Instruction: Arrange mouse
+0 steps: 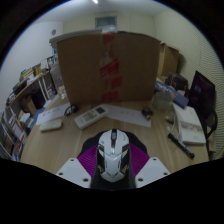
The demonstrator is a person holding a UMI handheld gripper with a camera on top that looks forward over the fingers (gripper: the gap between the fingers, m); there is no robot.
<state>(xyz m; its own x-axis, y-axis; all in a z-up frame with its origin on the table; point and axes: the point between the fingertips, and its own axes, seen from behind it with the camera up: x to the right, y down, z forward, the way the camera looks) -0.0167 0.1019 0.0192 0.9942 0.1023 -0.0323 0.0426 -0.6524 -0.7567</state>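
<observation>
A white and black mouse [113,152] sits between my fingers, nose pointing away from me, over the wooden desk [60,140]. My gripper [113,165] is closed on it, and both magenta pads [88,158] press against the mouse's sides. The mouse's rear end is hidden below the fingers.
A large cardboard box [105,62] stands at the back of the desk. A white flat device [97,114] and a white sheet [128,114] lie before it. A notebook [188,124] and a dark pen [180,143] lie to the right. Shelves [25,100] stand on the left.
</observation>
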